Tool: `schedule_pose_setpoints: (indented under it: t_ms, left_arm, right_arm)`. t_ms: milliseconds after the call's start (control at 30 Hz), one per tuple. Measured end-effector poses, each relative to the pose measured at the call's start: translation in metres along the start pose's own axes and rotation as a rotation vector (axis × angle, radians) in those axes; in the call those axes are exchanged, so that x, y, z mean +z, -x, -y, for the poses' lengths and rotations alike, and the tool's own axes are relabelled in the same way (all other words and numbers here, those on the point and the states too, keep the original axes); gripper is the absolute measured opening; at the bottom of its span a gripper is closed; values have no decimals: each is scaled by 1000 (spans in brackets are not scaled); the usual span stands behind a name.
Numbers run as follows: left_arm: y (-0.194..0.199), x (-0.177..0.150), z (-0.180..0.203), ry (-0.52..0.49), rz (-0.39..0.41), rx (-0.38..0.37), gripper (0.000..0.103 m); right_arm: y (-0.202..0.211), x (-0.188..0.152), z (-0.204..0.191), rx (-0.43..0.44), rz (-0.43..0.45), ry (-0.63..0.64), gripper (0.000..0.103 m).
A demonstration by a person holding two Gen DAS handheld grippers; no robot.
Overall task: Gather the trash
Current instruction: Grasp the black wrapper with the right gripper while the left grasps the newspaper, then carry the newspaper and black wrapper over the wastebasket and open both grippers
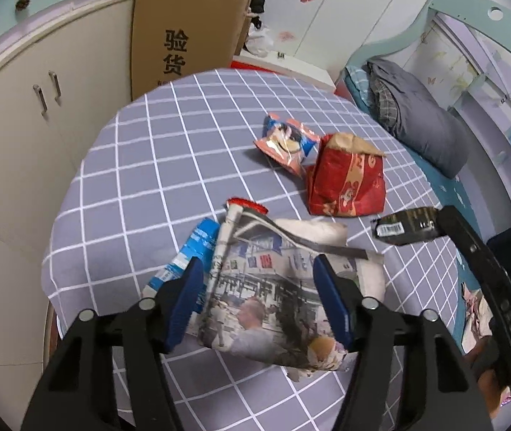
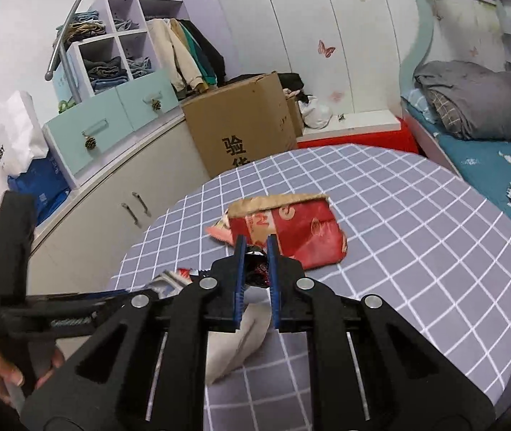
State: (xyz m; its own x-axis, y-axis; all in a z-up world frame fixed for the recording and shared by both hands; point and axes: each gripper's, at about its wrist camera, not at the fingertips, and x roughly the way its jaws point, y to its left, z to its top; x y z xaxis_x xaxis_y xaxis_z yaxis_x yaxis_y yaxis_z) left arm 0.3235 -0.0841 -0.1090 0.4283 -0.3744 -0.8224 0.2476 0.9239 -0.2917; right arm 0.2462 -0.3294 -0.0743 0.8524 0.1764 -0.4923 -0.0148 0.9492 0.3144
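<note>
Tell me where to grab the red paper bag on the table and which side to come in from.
Grip the red paper bag by its crumpled brown top edge, coming from above. The bag stands slumped on the table, so that folded edge rises thin enough for the fingers; its body looks too broad.

worktop (image 1: 119, 186): round, grey-checked cloth | lying on it: crumpled newspaper (image 1: 273, 305); blue carton (image 1: 191, 251); red paper bag (image 1: 348, 183); pink snack wrapper (image 1: 287, 142)

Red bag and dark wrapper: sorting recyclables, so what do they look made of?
Red bag: likely matte paper, with a brown torn rim and stiff creases. Dark wrapper: probably glossy plastic film; it glints and bears a printed barcode.
</note>
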Motion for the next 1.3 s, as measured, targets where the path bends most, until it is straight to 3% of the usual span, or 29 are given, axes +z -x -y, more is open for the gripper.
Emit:
schedule_pose_setpoints:
  t_ms: [100, 267, 367, 467, 567, 667, 800, 833, 933, 1300]
  left_arm:
    - [-8, -1, -3, 7, -35, -2, 55]
    - [-4, -2, -9, 45, -16, -23, 26]
    - [4, -2, -11, 67, 8, -48, 19]
    - [11, -5, -8, 57, 17, -95, 18]
    - [11, -10, -4, 54, -18, -189, 20]
    - [2, -16, 5, 27, -54, -174, 30]
    - [-4, -23, 11, 21, -43, -156, 31]
    - [-4, -24, 12, 25, -40, -154, 21]
    - [-4, -27, 13, 42, -35, -174, 12]
    - [53, -31, 16, 67, 101, -353, 3]
  right_arm:
    - [2, -8, 1, 5, -13, -1, 12]
    - [-3, -22, -4, 23, -45, 6, 12]
    - [-3, -26, -11, 33, -53, 17, 12]
    - [-1, -30, -14, 36, -58, 23, 12]
    - [-1, -33, -16, 39, -67, 21, 12]
    - [-1, -40, -17, 38, -76, 17, 12]
    - [-1, -49, -15, 39, -91, 10, 12]
    - [0, -51, -15, 41, -94, 7, 12]
    - [5, -50, -14, 36, -84, 11, 12]
    - [55, -18, -29, 54, 35, 43, 12]
